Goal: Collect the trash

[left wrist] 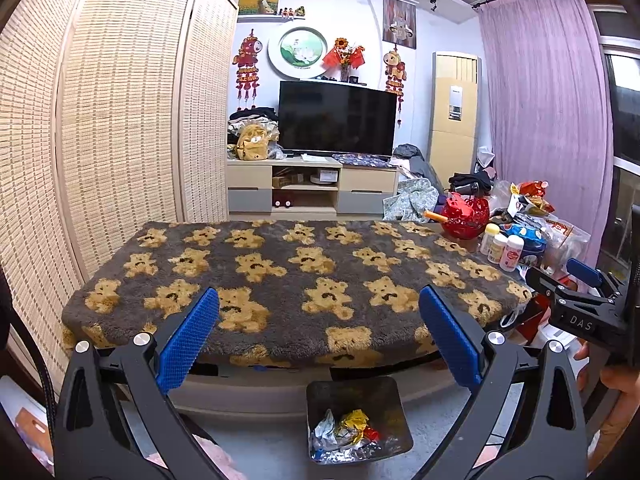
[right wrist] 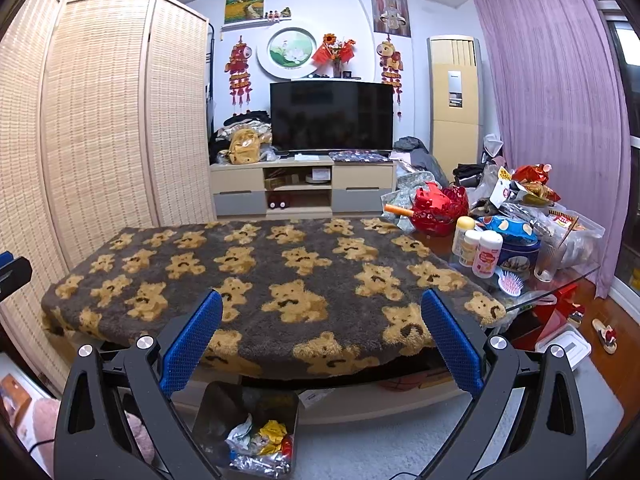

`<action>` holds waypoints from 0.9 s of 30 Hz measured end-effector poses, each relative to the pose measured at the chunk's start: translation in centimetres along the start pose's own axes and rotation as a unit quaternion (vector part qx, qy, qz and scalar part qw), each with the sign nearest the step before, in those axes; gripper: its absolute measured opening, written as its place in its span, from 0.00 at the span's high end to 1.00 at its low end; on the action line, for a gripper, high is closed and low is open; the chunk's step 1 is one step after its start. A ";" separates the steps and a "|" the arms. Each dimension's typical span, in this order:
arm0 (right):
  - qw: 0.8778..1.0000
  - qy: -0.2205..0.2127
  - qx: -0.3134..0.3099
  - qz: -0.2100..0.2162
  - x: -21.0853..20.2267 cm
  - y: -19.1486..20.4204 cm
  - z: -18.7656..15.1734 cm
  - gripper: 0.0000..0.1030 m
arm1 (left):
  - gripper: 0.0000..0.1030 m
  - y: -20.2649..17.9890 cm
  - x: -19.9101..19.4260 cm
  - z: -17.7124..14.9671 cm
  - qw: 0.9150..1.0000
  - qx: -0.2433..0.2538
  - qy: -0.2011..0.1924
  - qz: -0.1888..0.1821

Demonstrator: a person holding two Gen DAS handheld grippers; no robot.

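Observation:
A dark square trash bin point(left wrist: 356, 420) stands on the floor below the table's near edge, holding crumpled foil, yellow and red wrappers point(left wrist: 352, 426). In the right wrist view the same trash bin point(right wrist: 248, 428) sits lower left with the wrappers point(right wrist: 264, 444) inside. My left gripper point(left wrist: 320, 304) hovers open over the near edge of the teddy-bear blanket point(left wrist: 280, 272), nothing between its blue pads. My right gripper point(right wrist: 322, 304) is open too, empty, above the blanket point(right wrist: 280, 264). The right gripper's black body point(left wrist: 580, 308) shows at the right of the left wrist view.
The table's right end is crowded: a red basket point(right wrist: 440, 208), small bottles point(right wrist: 478, 250), a blue tin point(right wrist: 516, 248), snack bags point(right wrist: 532, 188), a glass point(right wrist: 546, 258) and a hairbrush point(right wrist: 510, 282). A bamboo screen point(left wrist: 100, 120) stands left, a TV unit point(left wrist: 312, 184) behind. A slipper point(right wrist: 606, 336) lies on the floor.

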State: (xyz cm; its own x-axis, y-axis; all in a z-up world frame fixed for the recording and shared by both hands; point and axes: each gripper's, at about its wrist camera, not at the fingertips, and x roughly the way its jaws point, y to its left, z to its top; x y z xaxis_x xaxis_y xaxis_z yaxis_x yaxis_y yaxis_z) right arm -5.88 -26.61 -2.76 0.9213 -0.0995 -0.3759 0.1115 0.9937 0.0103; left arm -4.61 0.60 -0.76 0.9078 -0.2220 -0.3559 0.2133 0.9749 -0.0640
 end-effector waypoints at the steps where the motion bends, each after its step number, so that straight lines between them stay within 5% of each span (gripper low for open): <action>1: 1.000 0.000 0.000 0.000 0.0 0.1 0.0 0.03 | 0.08 0.0 0.0 0.0 1.000 0.000 0.001 0.000; 27: 1.000 -0.002 0.003 -0.001 -0.2 0.3 0.2 0.03 | 0.08 0.0 0.0 -0.2 1.000 -0.005 0.000 0.001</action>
State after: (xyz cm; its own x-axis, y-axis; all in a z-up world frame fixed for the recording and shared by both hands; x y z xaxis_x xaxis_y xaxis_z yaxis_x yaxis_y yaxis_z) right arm -5.95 -26.26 -2.49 0.9225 -0.1008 -0.3727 0.1150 0.9932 0.0159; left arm -4.67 0.56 -0.94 0.9084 -0.2194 -0.3561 0.2073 0.9756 -0.0722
